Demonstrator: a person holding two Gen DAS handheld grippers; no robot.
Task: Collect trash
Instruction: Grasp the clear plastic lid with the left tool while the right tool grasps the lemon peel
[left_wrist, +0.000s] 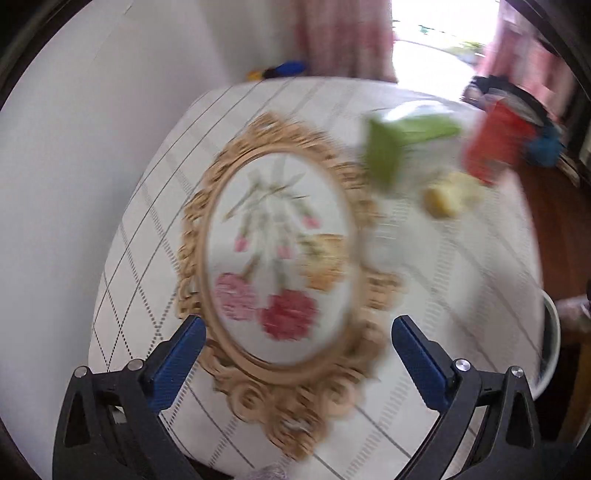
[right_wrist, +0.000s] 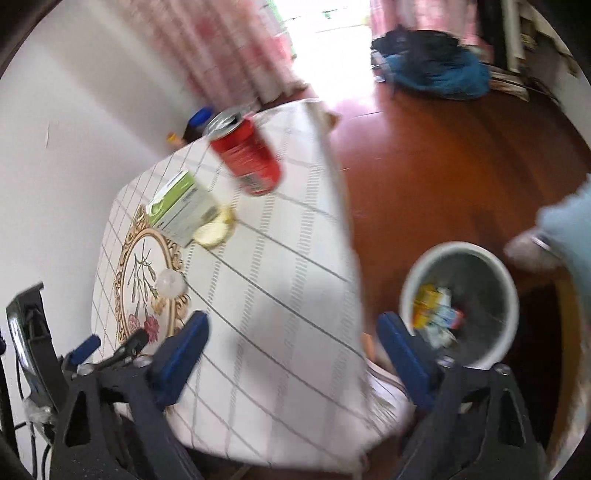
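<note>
A red drink can stands on the table, also in the left wrist view. A green and white carton lies beside a yellowish scrap; both show in the left wrist view, the carton and the scrap. A clear crumpled wrapper rests on the embroidered mat. A white bin with trash inside stands on the floor right of the table. My left gripper is open over the mat. My right gripper is open above the table's right edge.
The table has a white checked cloth and stands against a white wall. The floor is red-brown wood. A heap of dark and blue cloth lies at the far side. Pink curtains hang behind. A person's foot is beside the bin.
</note>
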